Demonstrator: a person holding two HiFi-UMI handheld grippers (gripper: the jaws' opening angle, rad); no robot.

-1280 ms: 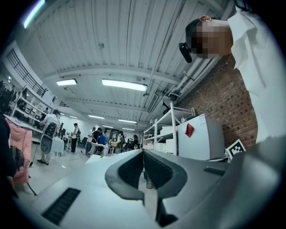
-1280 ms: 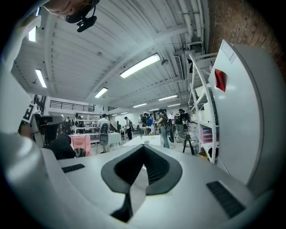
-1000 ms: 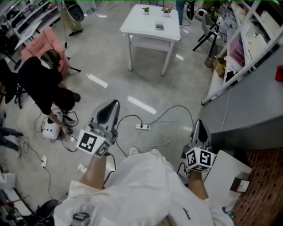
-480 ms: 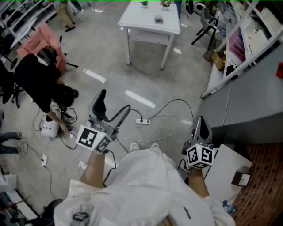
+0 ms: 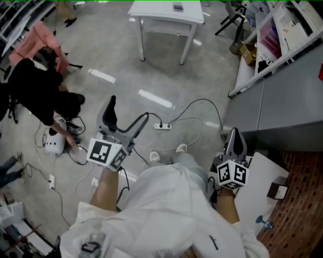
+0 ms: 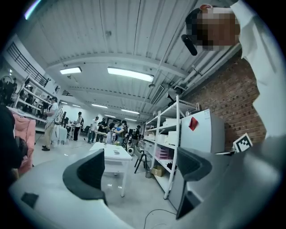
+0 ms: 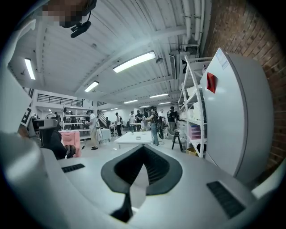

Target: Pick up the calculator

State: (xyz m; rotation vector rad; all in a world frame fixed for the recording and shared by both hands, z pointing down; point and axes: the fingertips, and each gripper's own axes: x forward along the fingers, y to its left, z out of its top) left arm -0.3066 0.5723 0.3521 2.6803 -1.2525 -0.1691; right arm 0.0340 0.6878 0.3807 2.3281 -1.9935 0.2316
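Note:
The calculator is a small dark slab lying on a white table far ahead, at the top edge of the head view. It also shows small on that table in the left gripper view, as the calculator, and in the right gripper view, as the calculator. My left gripper is held level, well short of the table. Its jaws are opening wide, with nothing between them. My right gripper hangs beside my body, shut and holding nothing.
A power strip and loose cables lie on the concrete floor between me and the table. A person in black crouches at the left. A grey cabinet and white shelving line the right side.
The left gripper's jaws have gone from shut to wide open, and that gripper has sunk a little. The table has slid up the head view. The right gripper stays shut.

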